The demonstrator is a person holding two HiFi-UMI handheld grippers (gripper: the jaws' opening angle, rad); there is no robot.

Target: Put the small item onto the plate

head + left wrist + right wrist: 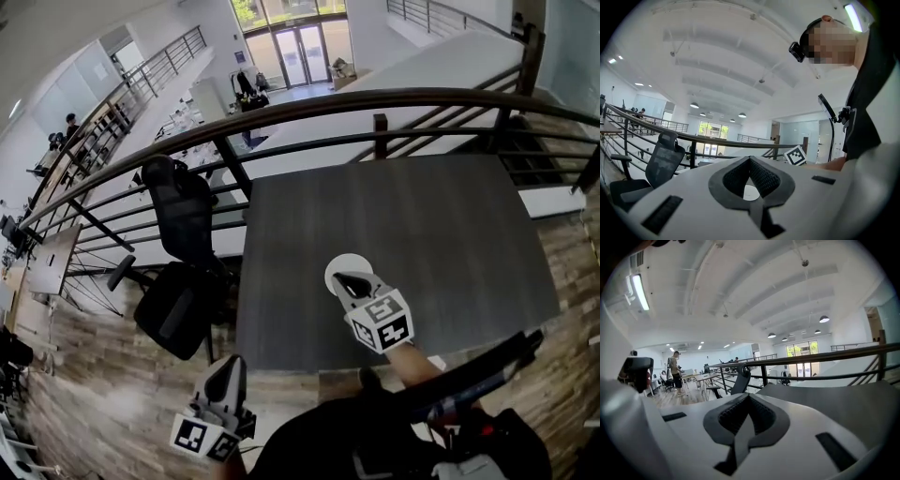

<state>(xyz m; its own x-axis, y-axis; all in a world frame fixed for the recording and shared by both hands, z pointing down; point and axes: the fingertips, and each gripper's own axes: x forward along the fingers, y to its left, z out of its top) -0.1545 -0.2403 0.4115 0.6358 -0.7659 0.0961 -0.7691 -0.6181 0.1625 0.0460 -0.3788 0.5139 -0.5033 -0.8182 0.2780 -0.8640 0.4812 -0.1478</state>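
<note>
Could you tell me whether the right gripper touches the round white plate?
Cannot tell: the head view shows the right gripper overlapping the round white plate from above, hiding any gap.

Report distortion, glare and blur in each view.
Head view: fisheye bows the railing; even daylight, no blur. Left gripper view: black corners, ceiling lamp glares top right. Right gripper view: black corners too, strip lamp glares top left, table evenly lit.
</note>
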